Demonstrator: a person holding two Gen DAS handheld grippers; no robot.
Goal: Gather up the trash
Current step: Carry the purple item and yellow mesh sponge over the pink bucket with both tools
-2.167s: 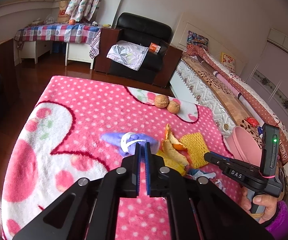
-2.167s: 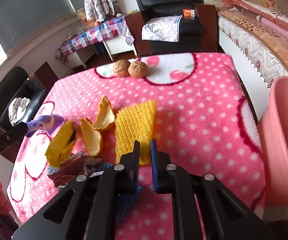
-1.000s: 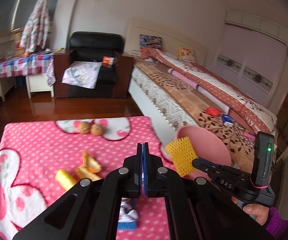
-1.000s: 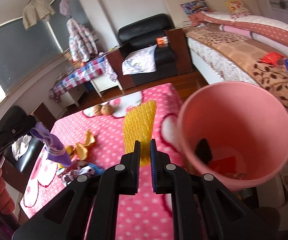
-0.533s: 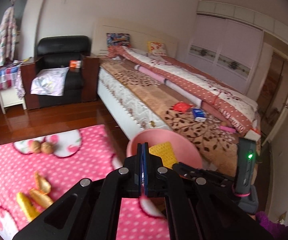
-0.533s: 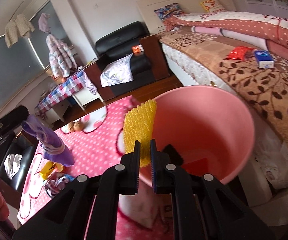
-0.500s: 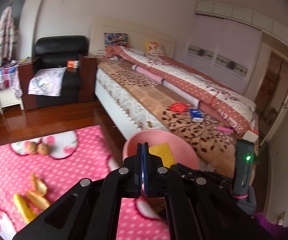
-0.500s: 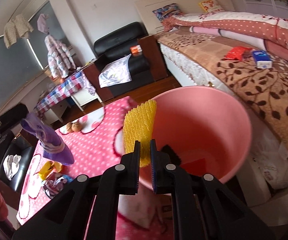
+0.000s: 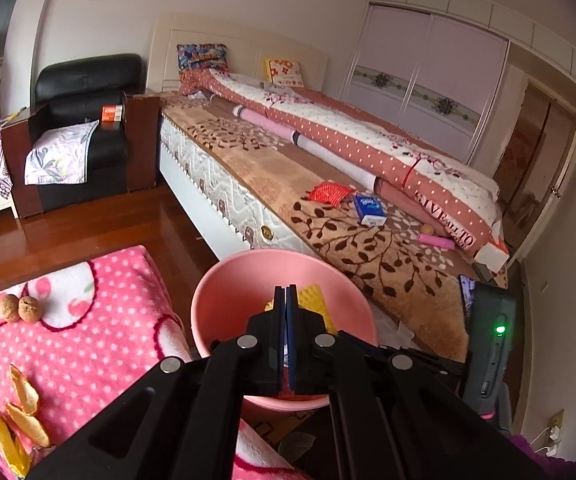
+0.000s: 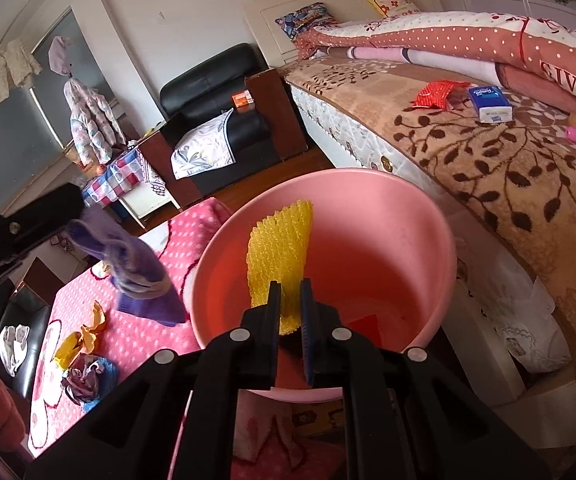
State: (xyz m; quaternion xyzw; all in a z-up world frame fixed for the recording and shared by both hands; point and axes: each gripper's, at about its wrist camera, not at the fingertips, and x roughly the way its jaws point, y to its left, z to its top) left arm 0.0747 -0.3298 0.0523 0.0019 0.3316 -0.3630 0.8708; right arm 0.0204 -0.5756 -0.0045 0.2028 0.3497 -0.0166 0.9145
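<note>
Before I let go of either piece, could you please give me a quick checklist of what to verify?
1. Right gripper shut on the yellow foam net: ok.
2. Foam net over the mouth of the pink bucket: ok.
3. Left gripper shut on the purple cloth: ok.
4. Purple cloth over the bucket: not ok; in the right wrist view it hangs beside the rim, above the pink blanket.
5. Room left in the bucket: ok; only a few scraps show at the bottom.

bin (image 10: 427,240): pink | foam net (image 10: 280,248): yellow | blanket (image 9: 88,340): pink, white dots
</note>
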